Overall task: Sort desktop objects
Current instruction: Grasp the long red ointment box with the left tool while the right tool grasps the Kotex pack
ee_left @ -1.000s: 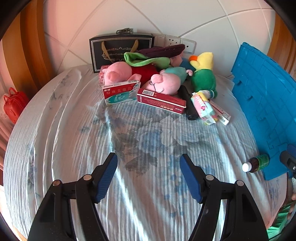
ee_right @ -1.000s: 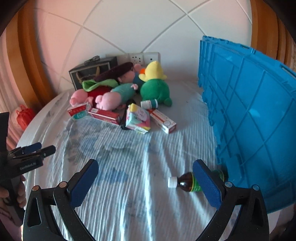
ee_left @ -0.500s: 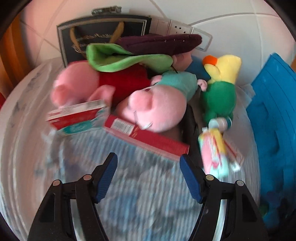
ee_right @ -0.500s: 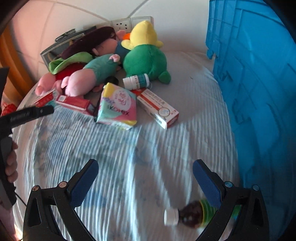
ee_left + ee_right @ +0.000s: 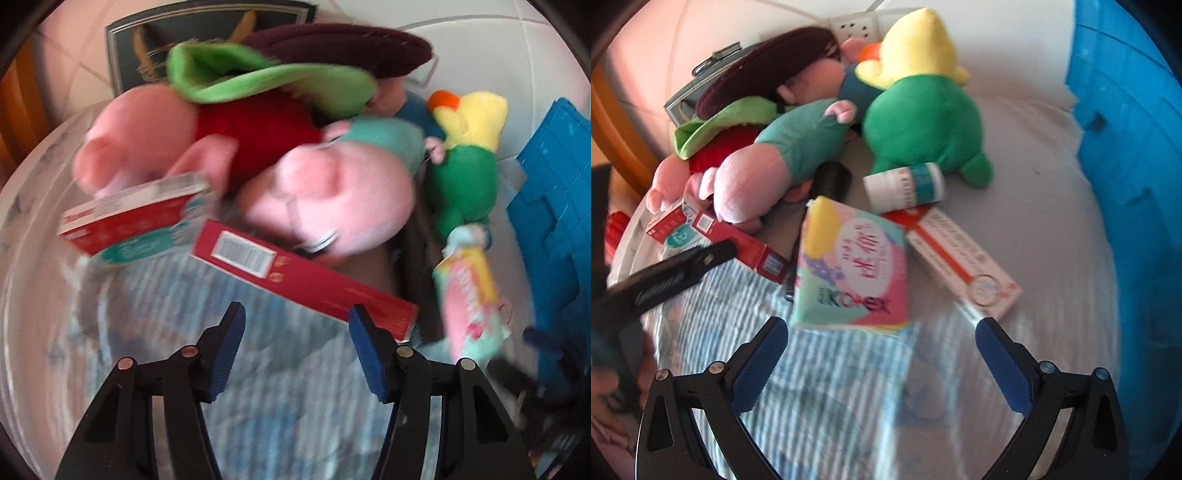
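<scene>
Reaching for the heap of soft toys and boxes, both tongs hang over the striped cloth [image 5: 849, 406] with nothing between their pads. Well to the right of the right tongs [image 5: 881, 341] stands the blue crate [image 5: 1126, 147]. Just ahead of them lies the pink pad packet [image 5: 853, 266]; they gape wide enough to straddle it squarely. The left tongs [image 5: 296, 326], spread but just narrowed, sit just short of the long red box [image 5: 306, 280] and should pinch across its narrow width.

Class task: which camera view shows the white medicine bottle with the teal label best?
The right wrist view: the medicine bottle lies on its side in full view, beside the green plush duck. In the left wrist view only a blurred sliver shows, behind the pastel packet.
</scene>
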`<act>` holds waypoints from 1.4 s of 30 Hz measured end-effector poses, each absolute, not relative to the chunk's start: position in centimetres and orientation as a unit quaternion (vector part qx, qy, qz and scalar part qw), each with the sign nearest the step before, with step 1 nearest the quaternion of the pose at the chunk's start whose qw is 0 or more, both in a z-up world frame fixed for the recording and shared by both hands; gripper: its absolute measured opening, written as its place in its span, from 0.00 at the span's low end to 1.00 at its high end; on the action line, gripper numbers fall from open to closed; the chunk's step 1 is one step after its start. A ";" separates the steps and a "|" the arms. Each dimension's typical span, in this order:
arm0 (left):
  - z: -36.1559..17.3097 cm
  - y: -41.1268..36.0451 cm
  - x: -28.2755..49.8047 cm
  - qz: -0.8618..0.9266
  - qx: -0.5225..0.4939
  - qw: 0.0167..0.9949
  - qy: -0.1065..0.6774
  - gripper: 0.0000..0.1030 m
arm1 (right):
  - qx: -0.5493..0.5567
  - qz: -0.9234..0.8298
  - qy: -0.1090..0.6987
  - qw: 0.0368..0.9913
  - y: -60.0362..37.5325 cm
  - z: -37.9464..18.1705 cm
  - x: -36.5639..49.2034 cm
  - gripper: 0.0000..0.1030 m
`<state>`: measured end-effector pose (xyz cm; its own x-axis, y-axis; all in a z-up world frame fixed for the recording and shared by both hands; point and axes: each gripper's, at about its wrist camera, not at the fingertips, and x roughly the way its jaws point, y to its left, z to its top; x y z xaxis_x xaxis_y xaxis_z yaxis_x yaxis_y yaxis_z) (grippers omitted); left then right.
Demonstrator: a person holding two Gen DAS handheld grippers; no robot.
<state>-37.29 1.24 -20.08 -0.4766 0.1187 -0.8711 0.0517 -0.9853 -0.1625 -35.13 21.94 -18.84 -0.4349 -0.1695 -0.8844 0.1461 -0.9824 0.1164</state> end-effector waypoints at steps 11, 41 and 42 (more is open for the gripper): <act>-19.5 -1.6 -33.6 0.839 -0.532 -0.008 -0.116 0.56 | 0.530 -0.844 0.006 0.085 20.2 -19.9 -37.0 1.00; -25.9 -2.4 -33.6 0.821 -0.563 -0.074 -0.059 0.71 | 0.571 -0.807 0.048 0.143 19.4 -22.0 -35.6 0.73; -26.0 -2.5 -33.1 0.823 -0.561 -0.063 -0.054 0.69 | 0.576 -0.802 0.043 0.150 19.3 -22.1 -35.2 0.72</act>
<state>-33.07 -2.54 -26.02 -0.3621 -0.0428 -0.9312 0.1650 -0.9861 -0.0188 -35.18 19.31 -22.12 -0.2914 -0.1905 -0.9375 0.2896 -0.9516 0.1033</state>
